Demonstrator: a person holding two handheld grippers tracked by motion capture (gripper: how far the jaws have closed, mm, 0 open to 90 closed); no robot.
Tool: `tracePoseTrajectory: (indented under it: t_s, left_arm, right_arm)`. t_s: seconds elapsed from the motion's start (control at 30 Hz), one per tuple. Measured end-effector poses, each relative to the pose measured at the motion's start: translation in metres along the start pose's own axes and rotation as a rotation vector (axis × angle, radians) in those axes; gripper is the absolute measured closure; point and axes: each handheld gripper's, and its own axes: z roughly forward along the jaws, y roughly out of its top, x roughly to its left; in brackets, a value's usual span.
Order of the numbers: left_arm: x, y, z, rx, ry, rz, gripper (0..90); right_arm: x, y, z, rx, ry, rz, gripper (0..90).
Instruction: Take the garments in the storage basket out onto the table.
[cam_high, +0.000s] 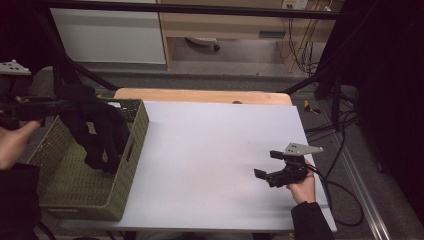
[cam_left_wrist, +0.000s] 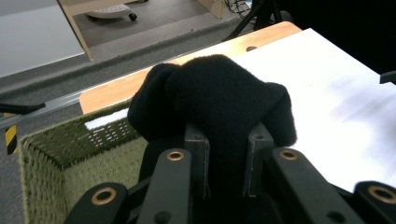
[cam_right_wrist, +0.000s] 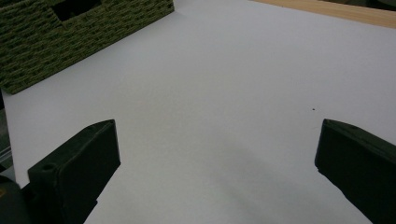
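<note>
The left claw (cam_left_wrist: 224, 163) is clamped on a black cloth (cam_high: 97, 132), holding it draped above the green basket (cam_high: 75, 195) at the counter's (cam_high: 215, 150) left. The right claw (cam_high: 270, 164) waits open, near right. Judging by this, lifting-out is underway; next the cloth must clear the rim.

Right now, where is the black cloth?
The black cloth hangs at the left of the high view, pinched by the left gripper above the green woven basket, with its lower end inside.
</note>
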Motion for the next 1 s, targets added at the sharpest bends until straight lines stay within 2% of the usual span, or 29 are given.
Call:
tracePoseTrajectory:
  t_s: [0.67,1.0]
  left_arm:
    - [-0.021,0.027,0.016,-0.032,-0.044,0.045,76.6]
    - [-0.032,0.036,0.02,-0.04,-0.06,0.062,76.6]
  right_arm:
    - [0.0,0.0,0.002,0.005,0.002,0.001,0.7]
    - [0.0,0.0,0.001,0.001,0.001,0.0,0.7]
